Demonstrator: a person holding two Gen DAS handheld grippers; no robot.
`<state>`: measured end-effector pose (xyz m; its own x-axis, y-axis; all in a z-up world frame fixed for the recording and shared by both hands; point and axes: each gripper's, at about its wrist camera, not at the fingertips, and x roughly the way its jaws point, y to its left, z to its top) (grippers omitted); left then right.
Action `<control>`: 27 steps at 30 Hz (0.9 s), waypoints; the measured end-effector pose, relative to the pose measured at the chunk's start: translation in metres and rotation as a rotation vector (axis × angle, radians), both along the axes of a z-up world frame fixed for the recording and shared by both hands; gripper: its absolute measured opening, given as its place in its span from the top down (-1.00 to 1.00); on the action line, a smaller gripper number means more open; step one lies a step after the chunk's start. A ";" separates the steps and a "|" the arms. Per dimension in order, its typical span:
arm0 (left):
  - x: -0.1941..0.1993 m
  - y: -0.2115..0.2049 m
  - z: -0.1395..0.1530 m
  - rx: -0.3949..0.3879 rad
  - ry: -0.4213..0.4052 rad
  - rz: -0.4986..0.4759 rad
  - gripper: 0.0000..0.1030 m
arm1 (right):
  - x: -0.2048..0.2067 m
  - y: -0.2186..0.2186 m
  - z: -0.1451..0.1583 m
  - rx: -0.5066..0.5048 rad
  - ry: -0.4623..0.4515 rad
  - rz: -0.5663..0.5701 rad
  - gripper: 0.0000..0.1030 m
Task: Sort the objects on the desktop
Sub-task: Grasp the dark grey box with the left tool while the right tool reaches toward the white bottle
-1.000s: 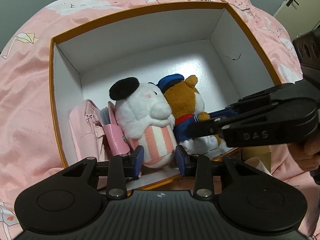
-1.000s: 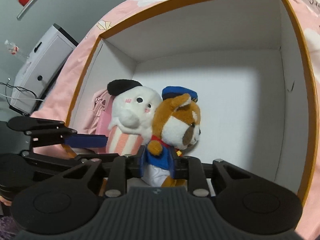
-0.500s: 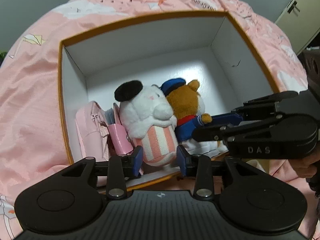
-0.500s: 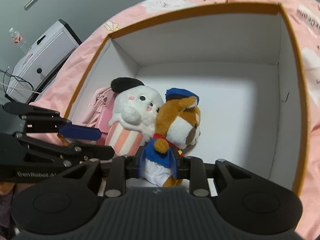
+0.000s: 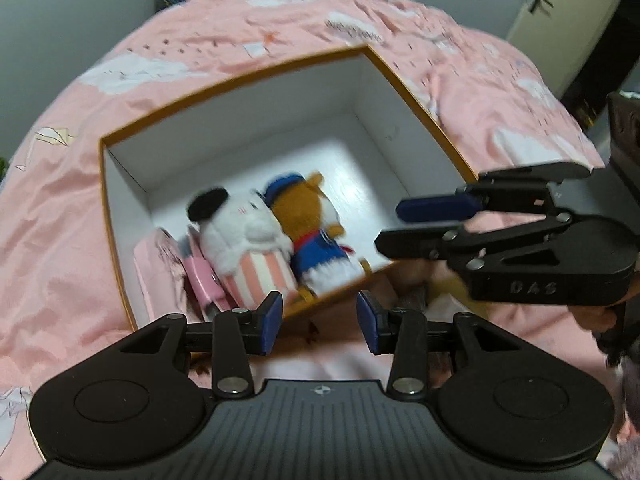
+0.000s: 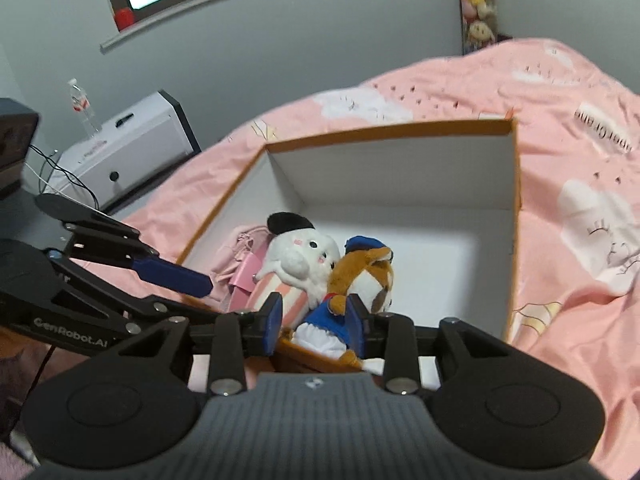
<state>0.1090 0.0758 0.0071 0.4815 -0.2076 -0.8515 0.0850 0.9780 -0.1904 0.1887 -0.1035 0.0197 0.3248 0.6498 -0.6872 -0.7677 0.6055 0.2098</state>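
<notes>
Both grippers sit at the near rim of the orange-edged box (image 5: pixel 248 76), outside it. Left gripper (image 5: pixel 319 328): jaws apart, nothing between them, only pink sheet (image 5: pixel 60 240) and the box's near wall ahead. Right gripper (image 6: pixel 316 322): jaws also apart. In the right wrist view its blue pads flank the lower body of the fox plush (image 6: pixel 362 280), but the left wrist view shows that gripper well clear of the toy, near the box's right wall, so I judge the flanking as line of sight only, not contact.

Contents, all crowded into the near-left corner of the box: pink pouch (image 5: pixel 154 264) against the left wall, pink wallet (image 5: pixel 202 276) beside it, then white plush (image 5: pixel 244 236) in a striped outfit, then the fox plush in blue sailor suit, touching the white one. Both toys lie with long axes running near-to-far, heads far, feet at the near wall. The far and right parts of the box floor are bare.

Key relation: the plush pair lies straight ahead and below the left gripper, slightly left of its centre; the right gripper is off to their right. Judgement: the placed items look settled; any further items lie outside these views.
</notes>
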 end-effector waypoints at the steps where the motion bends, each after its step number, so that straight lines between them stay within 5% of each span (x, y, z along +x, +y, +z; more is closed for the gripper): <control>1: -0.001 -0.002 -0.001 -0.002 0.019 -0.014 0.08 | -0.004 -0.005 0.001 0.004 -0.002 0.000 0.29; 7: -0.013 -0.007 -0.010 -0.007 0.127 -0.052 0.01 | -0.029 -0.031 0.000 0.015 -0.049 -0.023 0.28; 12: -0.027 -0.005 -0.018 -0.013 0.204 -0.052 -0.09 | -0.048 -0.042 -0.009 0.017 0.020 0.014 0.29; 21: -0.059 0.010 -0.041 -0.107 0.358 0.074 -0.41 | -0.054 -0.072 -0.040 -0.090 0.064 -0.077 0.28; 27: -0.066 0.022 -0.053 -0.236 0.392 0.171 -0.50 | -0.047 -0.083 -0.051 -0.130 0.092 -0.106 0.24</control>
